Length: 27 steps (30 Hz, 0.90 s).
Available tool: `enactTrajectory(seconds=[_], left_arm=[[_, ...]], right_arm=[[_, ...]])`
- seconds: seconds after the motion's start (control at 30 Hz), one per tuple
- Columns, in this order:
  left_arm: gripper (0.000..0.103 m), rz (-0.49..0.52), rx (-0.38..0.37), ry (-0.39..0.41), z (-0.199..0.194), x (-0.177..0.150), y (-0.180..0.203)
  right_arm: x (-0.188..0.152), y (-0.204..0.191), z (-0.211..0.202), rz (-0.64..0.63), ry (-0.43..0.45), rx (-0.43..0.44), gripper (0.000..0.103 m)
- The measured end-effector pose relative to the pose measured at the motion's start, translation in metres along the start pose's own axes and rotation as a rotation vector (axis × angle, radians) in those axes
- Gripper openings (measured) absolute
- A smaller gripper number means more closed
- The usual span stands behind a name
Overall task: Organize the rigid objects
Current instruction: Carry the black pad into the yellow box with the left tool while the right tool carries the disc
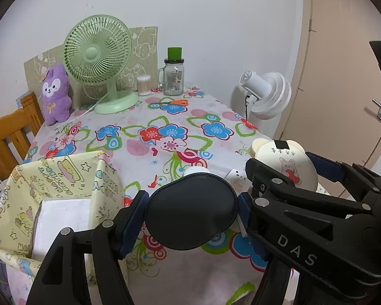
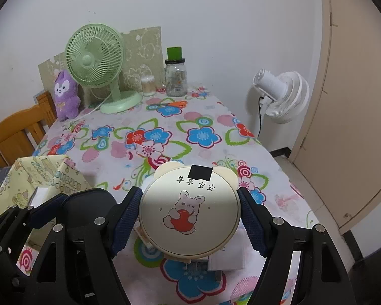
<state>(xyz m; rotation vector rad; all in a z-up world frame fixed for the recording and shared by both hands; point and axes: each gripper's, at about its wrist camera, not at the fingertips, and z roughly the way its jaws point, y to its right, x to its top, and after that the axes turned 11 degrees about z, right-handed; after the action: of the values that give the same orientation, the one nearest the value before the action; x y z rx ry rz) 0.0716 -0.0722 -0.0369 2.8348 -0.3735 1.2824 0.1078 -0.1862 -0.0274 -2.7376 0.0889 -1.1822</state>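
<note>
Currently both claws loaded. Left gripper pinches a dark oval case across its width, blue pads on either long side, the case lifted off the cloth. Right gripper pinches a round cream tin with bear ears and a rabbit print, pads on its left and right rim.

- Both loads ride near the front edge of the table, the 2 grippers just beside each other; in the left view the right gripper's black frame nearly touches the case's right side.
- Yellow patterned box sits open at near left, white floor showing. Likely the drop target for both, though that is a guess from the task.
- Under the tin: white cards or small boxes on the cloth, partly hidden; cannot tell how many.
- Far end: green fan, purple plush, glass jar, orange scissors. Well apart, no concern.

Risks, judged from here:
1. Collision of the 2 frames if both swing left to the box at once.
2. Smooth curved sides on case and tin; either may pivot or slip out between the pads if tilted.
3. Box walls look thin and floppy; a claw brushing the near wall could fold it or shove the box off the left edge.
</note>
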Motion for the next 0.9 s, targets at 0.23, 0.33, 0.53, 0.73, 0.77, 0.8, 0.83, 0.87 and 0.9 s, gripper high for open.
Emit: enactTrajectory(seconds=[0.23,0.33,0.53,0.73,0.77,0.8,0.83,0.87,0.9], left_arm=[[0.073,0.008,0.001,0.023,-0.019,0.002,-0.003],[0.073,0.015,0.003,0.033,-0.027,0.003,-0.006],[0.073,0.025,0.011,0.033,-0.036,0.002,-0.015],[0.073,0.028,0.017,0.027,-0.041,0.000,-0.025],[0.073,0.029,0.021,0.028,-0.042,-0.001,-0.028],[0.073,0.029,0.025,0.028,-0.043,-0.001,-0.030],[0.073,0.028,0.029,0.030,-0.045,-0.002,-0.031],[0.073,0.027,0.031,0.029,-0.046,-0.003,-0.034],[0.073,0.025,0.032,0.028,-0.046,-0.003,-0.037]], right_arm=[[0.002,-0.008,-0.020,-0.006,0.026,0.006,0.077],[0.003,-0.013,-0.029,-0.011,0.040,0.008,0.077],[0.002,-0.023,-0.037,-0.003,0.042,0.014,0.077],[0.000,-0.037,-0.041,-0.015,0.041,0.019,0.077],[0.000,-0.039,-0.042,-0.017,0.041,0.023,0.077],[-0.001,-0.041,-0.042,-0.018,0.040,0.026,0.077],[-0.001,-0.043,-0.042,-0.020,0.040,0.030,0.077],[-0.001,-0.046,-0.042,-0.021,0.039,0.034,0.077],[-0.001,-0.048,-0.042,-0.022,0.039,0.037,0.077]])
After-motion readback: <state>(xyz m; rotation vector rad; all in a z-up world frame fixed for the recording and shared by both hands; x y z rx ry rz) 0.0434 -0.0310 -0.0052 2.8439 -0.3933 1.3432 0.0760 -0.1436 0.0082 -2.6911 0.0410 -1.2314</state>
